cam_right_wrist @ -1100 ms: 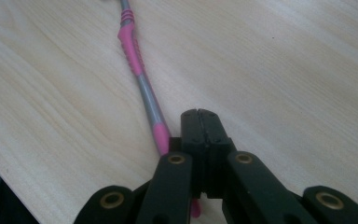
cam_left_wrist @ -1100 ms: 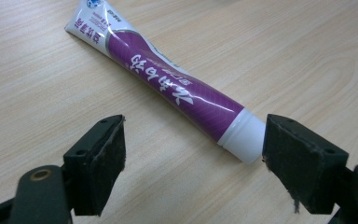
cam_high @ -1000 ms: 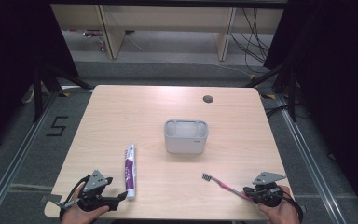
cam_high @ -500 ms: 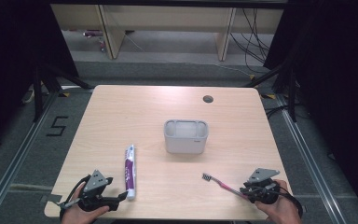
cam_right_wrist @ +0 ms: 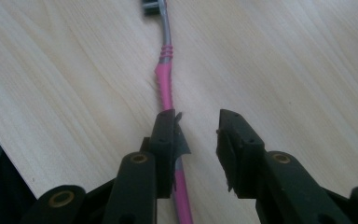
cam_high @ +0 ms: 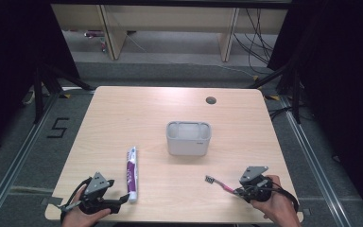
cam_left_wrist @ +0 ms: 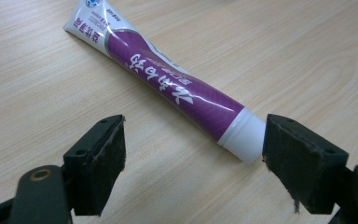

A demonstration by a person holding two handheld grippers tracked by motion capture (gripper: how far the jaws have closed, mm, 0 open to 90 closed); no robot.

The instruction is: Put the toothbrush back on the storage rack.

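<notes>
Right gripper view: right gripper (cam_right_wrist: 198, 135) parted, opening; toothbrush (cam_right_wrist: 164, 79) between.

The wooden table (cam_high: 137, 113) carries a grey holder (cam_high: 188, 138), toothpaste tube (cam_high: 132, 172) and toothbrush (cam_high: 218, 184).

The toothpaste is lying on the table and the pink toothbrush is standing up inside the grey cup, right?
Not quite. The toothpaste does lie on the table, but the pink toothbrush lies flat on the table too, in front of the grey cup, by the right gripper. The high view shows it.
</notes>
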